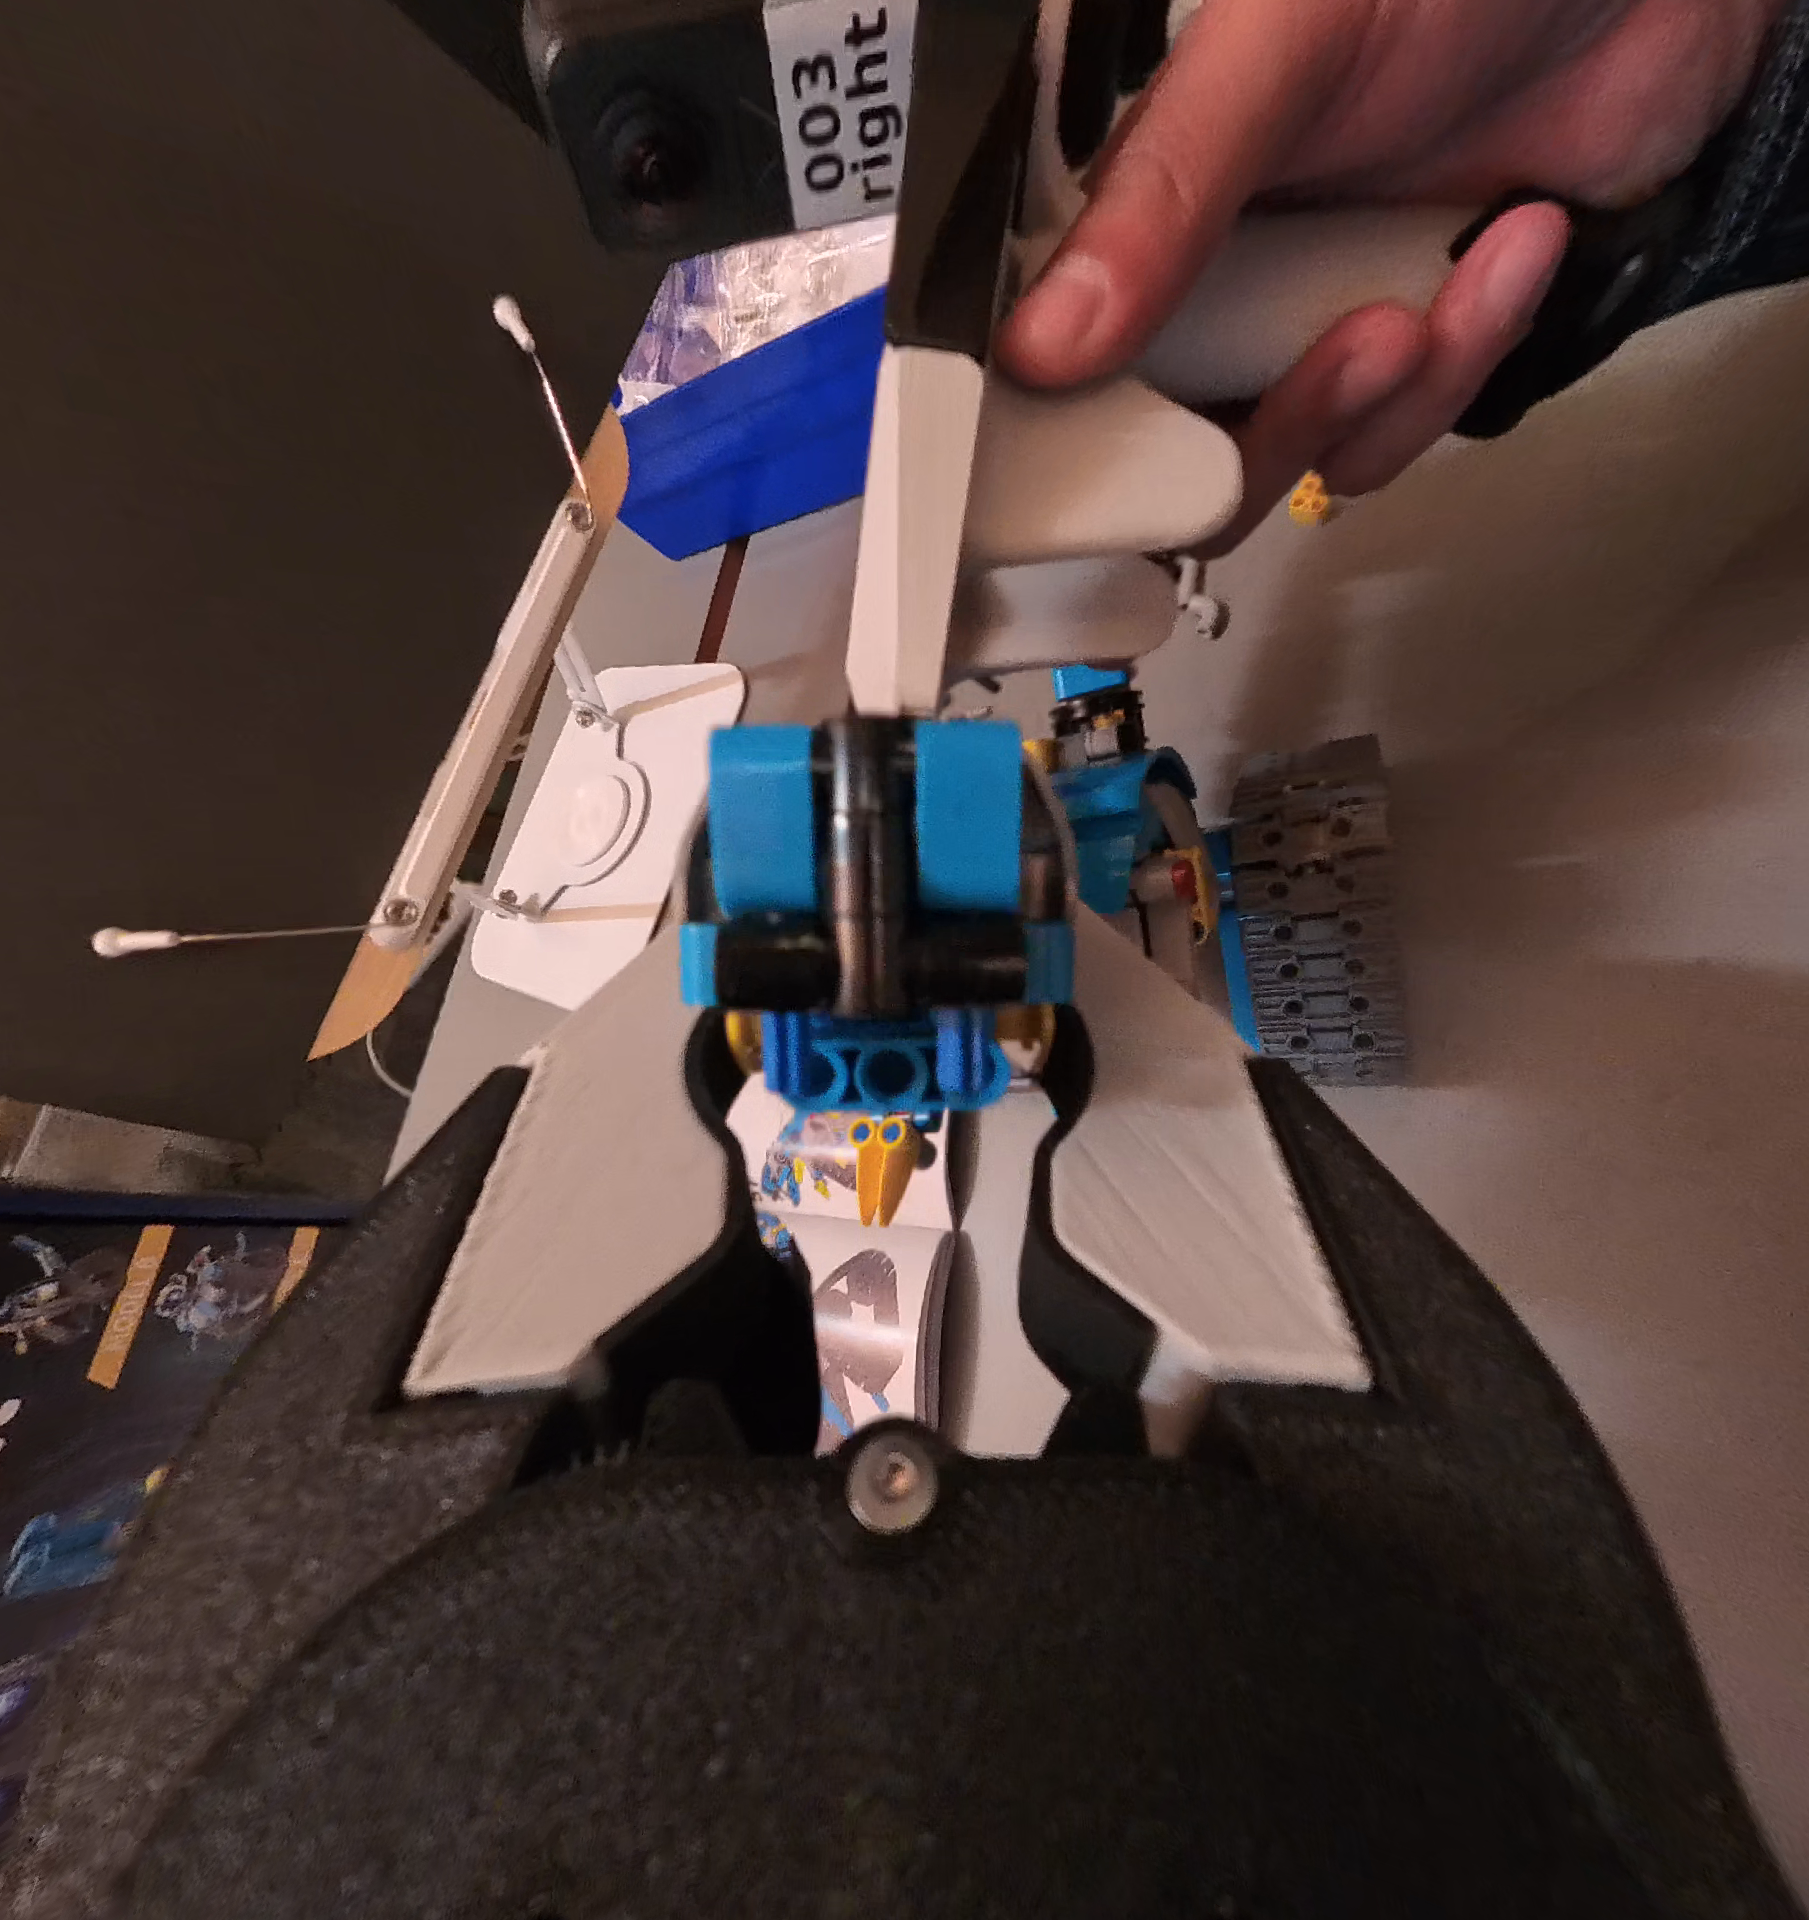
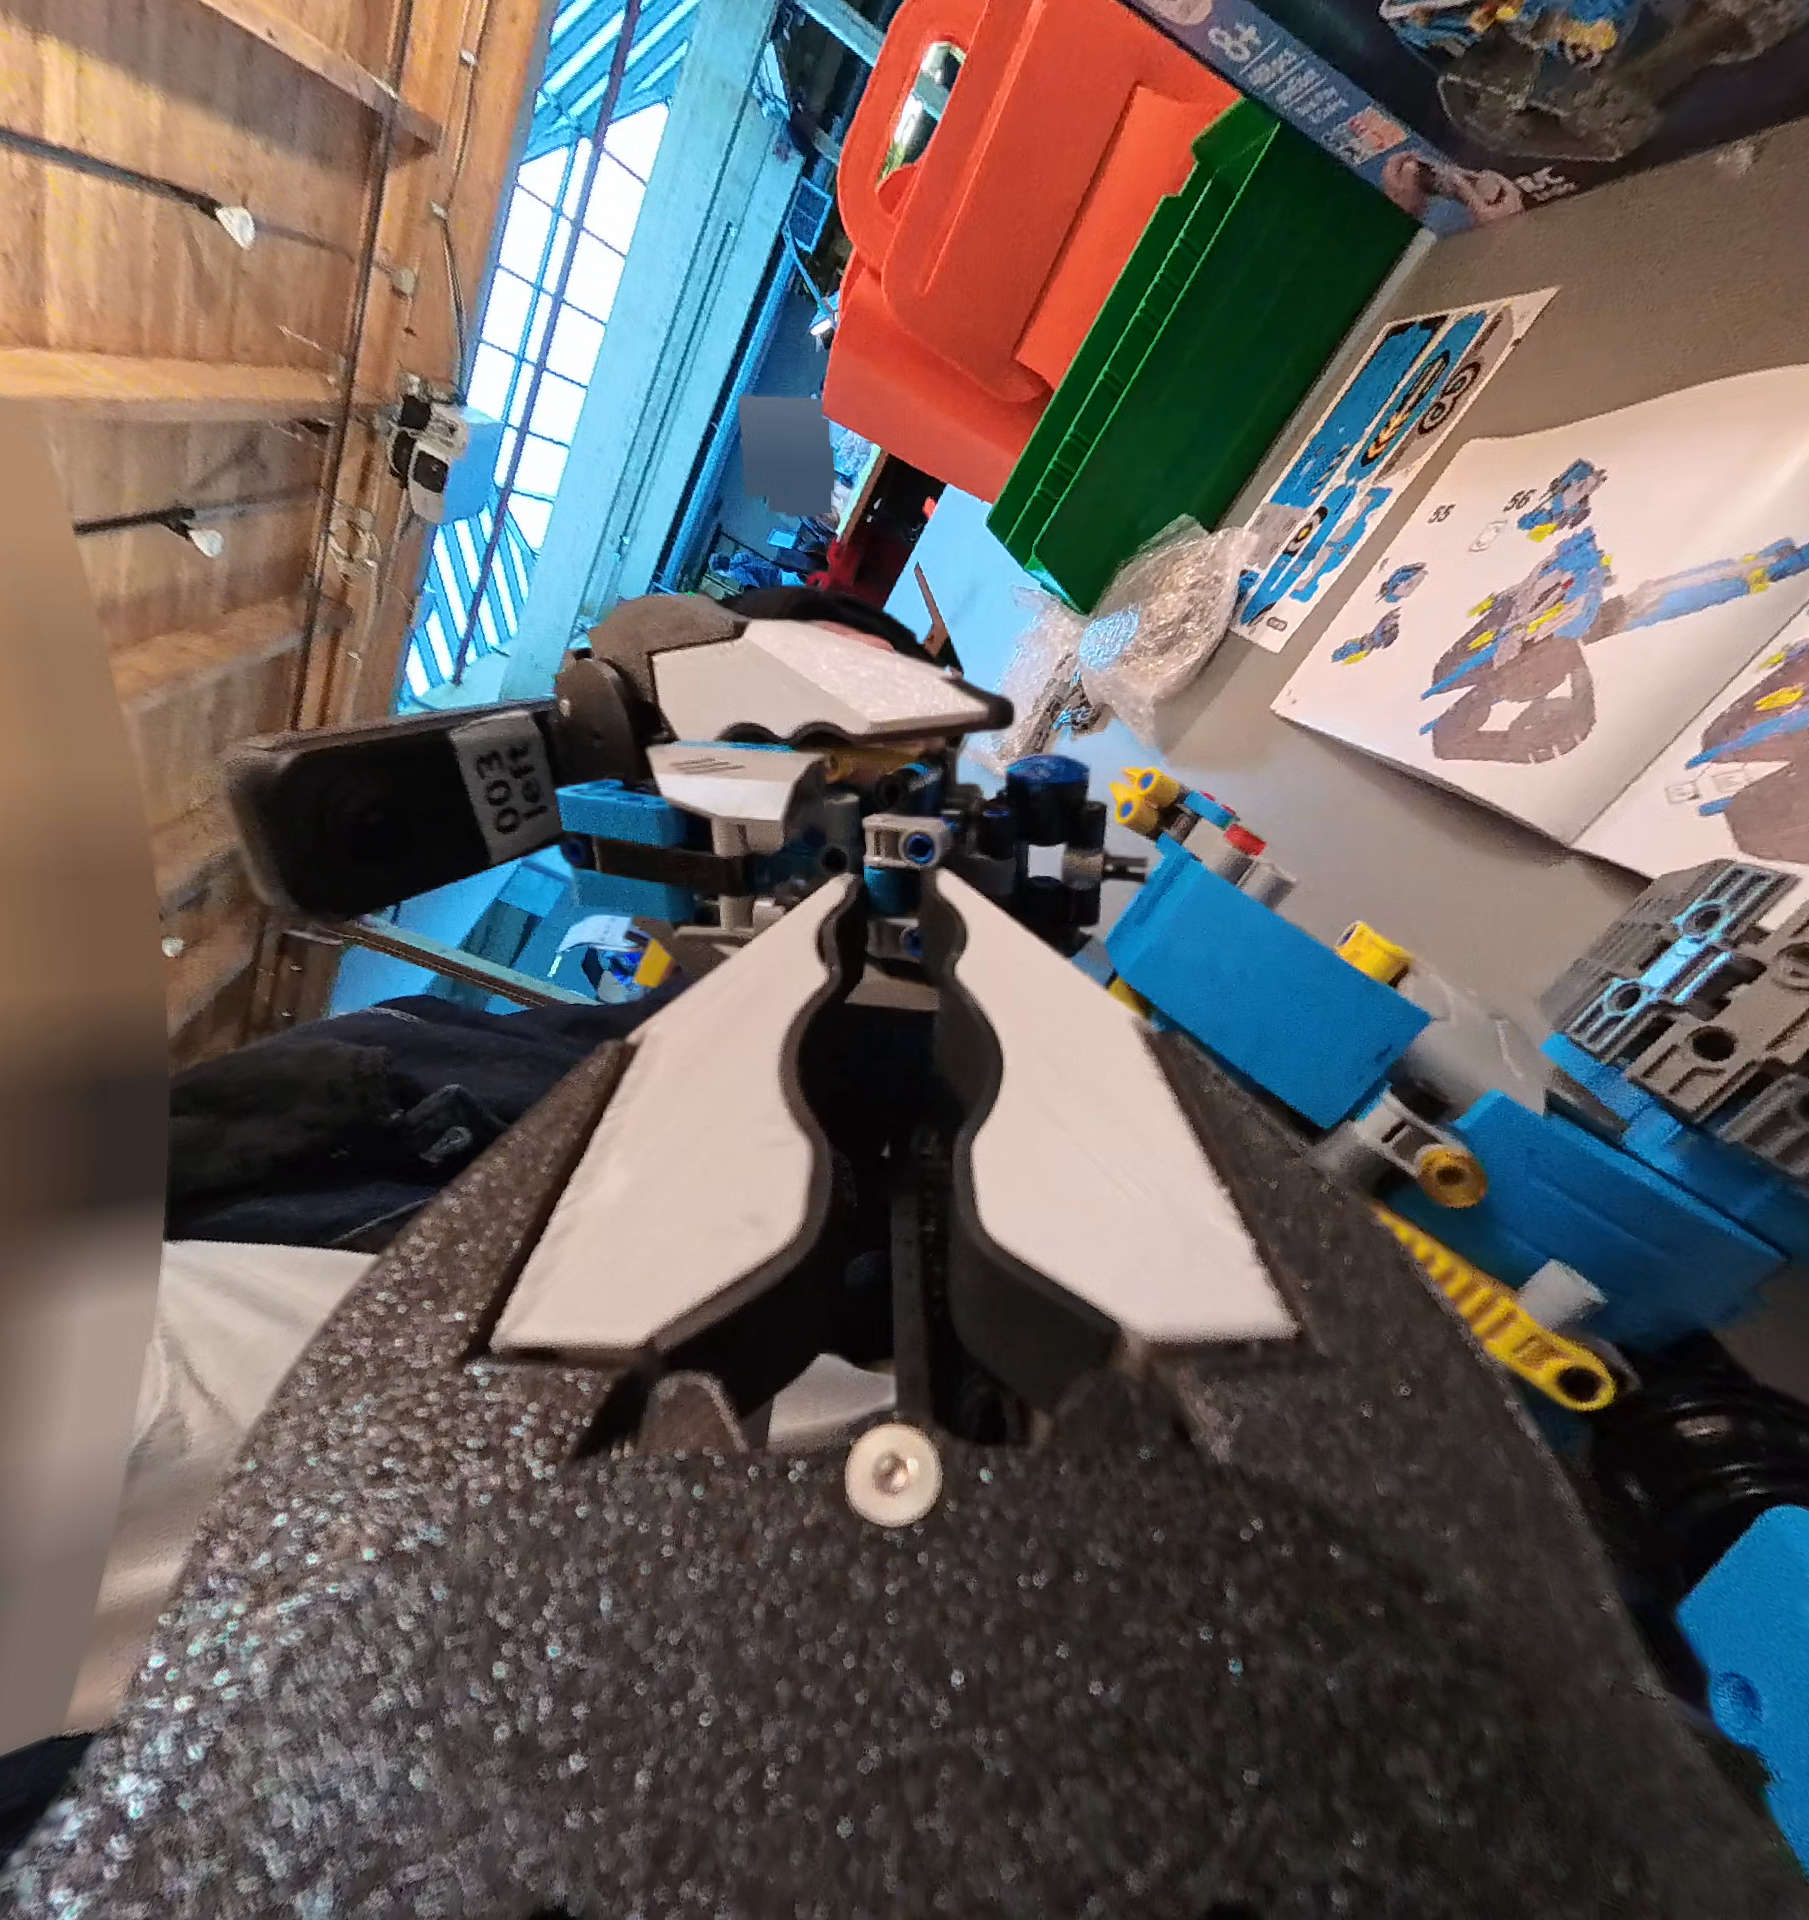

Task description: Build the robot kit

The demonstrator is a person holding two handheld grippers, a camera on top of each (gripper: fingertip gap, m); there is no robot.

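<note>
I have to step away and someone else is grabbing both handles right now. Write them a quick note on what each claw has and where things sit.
Left claw: shut on the blue and black brick assembly, gripping its end.
Right claw: shut on a small grey and blue connector piece on the same assembly, meeting the left claw from the opposite side.
Around them: the grey tracked base of the blue model sits on the table just beyond; open instruction booklet and sticker sheet farther out; green bin and orange case behind.
Done or left: cannot tell from these views; both claws grip the assembly.
</note>
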